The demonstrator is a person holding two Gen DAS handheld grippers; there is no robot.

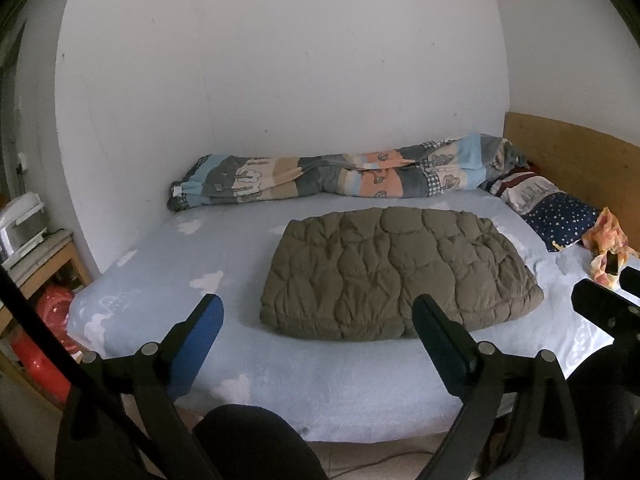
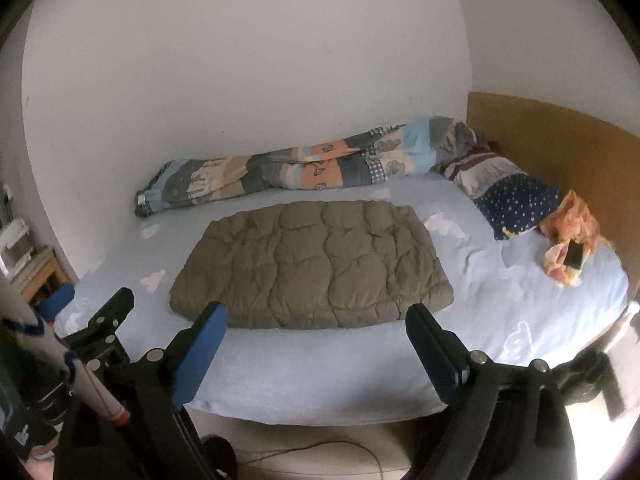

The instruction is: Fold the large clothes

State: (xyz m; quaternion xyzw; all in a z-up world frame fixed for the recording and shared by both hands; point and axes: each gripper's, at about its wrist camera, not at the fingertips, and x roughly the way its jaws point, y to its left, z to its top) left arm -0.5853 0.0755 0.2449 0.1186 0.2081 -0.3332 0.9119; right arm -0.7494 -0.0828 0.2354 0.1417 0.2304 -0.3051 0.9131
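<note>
An olive-brown quilted puffer garment [image 1: 396, 272] lies folded into a rough rectangle in the middle of the light blue bed [image 1: 160, 272]; it also shows in the right wrist view [image 2: 312, 268]. My left gripper [image 1: 318, 320] is open and empty, held above the bed's near edge in front of the garment. My right gripper [image 2: 314, 326] is open and empty, also just short of the garment's near edge. The right gripper's body shows at the right edge of the left wrist view [image 1: 600, 312].
A patterned rolled quilt [image 1: 328, 178] lies along the back wall. A starry pillow [image 1: 560, 216] and an orange cloth [image 1: 608, 248] lie by the wooden headboard [image 1: 580, 152]. A wooden side table [image 1: 44, 256] and red items [image 1: 44, 344] stand left of the bed.
</note>
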